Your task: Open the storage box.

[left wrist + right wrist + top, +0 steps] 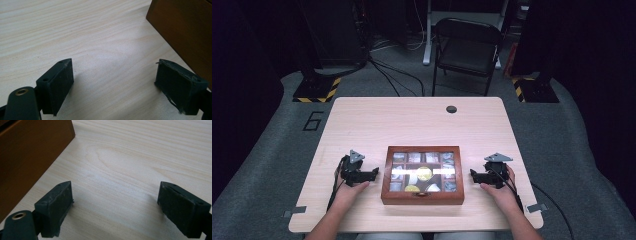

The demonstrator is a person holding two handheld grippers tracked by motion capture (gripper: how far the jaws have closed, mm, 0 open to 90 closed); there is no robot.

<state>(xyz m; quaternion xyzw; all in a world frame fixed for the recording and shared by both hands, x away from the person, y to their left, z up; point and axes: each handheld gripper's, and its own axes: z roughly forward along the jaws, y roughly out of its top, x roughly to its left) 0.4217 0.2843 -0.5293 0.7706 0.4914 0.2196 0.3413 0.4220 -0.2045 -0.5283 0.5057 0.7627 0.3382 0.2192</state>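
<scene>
Left claw point(373, 173): resting spread, empty, beside box.
Right claw point(474, 175): likewise.
Brown wooden glass-lidded box point(422, 175): sitting mid pale wooden desk point(412, 120), seemingly closed.
Progress: nothing grasped; opening remaining.

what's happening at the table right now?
A person sits at a light wooden table with a gripper in each hand. A closed wooden box with a glass-paned lid sits between them, showing small compartments with items inside. The left gripper rests on the table left of the box, the right gripper on its right, both pointing in at the box sides. Both have their jaws open with nothing between them, and neither touches the box.
</scene>
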